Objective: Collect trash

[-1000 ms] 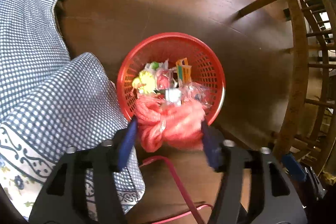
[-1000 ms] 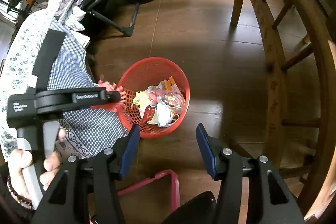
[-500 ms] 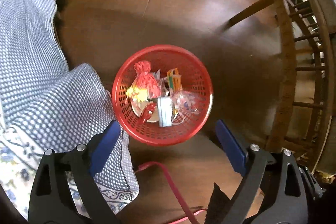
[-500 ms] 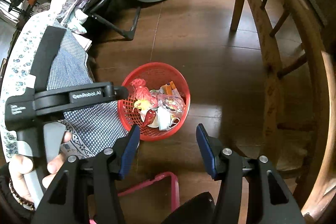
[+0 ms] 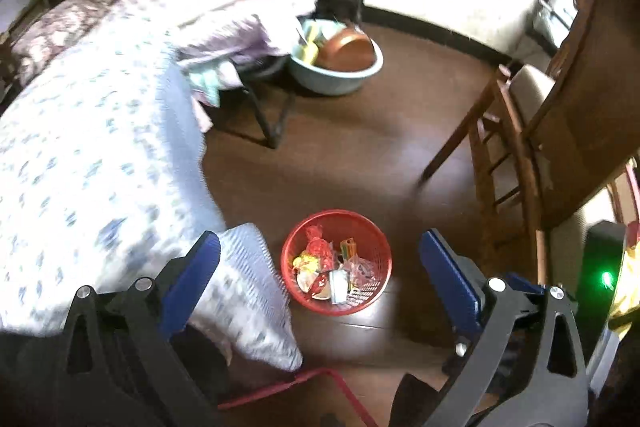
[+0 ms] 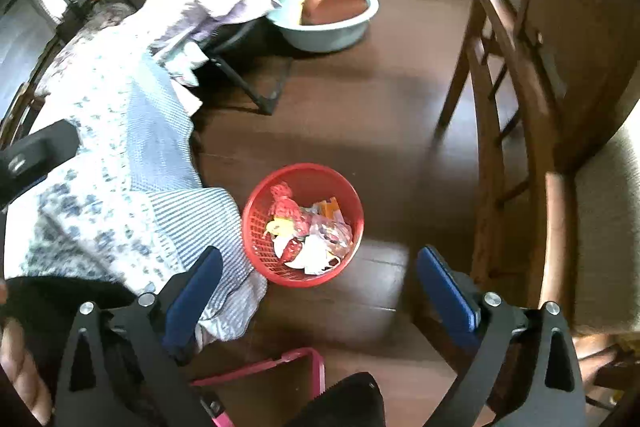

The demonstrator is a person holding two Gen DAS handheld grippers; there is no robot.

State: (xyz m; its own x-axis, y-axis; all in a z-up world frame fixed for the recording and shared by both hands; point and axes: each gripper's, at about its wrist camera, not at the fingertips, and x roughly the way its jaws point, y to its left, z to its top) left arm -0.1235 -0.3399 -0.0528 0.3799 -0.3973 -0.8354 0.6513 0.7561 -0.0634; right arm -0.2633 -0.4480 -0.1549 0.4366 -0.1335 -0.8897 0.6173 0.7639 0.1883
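Observation:
A red mesh basket (image 5: 370, 301) stands on the dark wooden floor, holding a red bundle of bag (image 5: 318, 249) and several wrappers. It also shows in the right wrist view (image 6: 256, 227), with the red bundle (image 6: 285, 205) at its back. My left gripper (image 5: 320, 269) is open and empty, raised well above the basket. My right gripper (image 6: 318, 281) is open and empty, also high above the basket.
A bed with blue patterned and checked covers (image 5: 92, 163) fills the left. A wooden chair (image 5: 516, 147) stands at the right. A pale blue basin with a brown bowl (image 5: 340, 63) sits at the back. A pink frame (image 6: 280, 367) lies near the bottom.
My left gripper opened and let the red bundle drop into the basket. Both grippers then rose and tilted up, so the basket looks smaller and more of the room shows.

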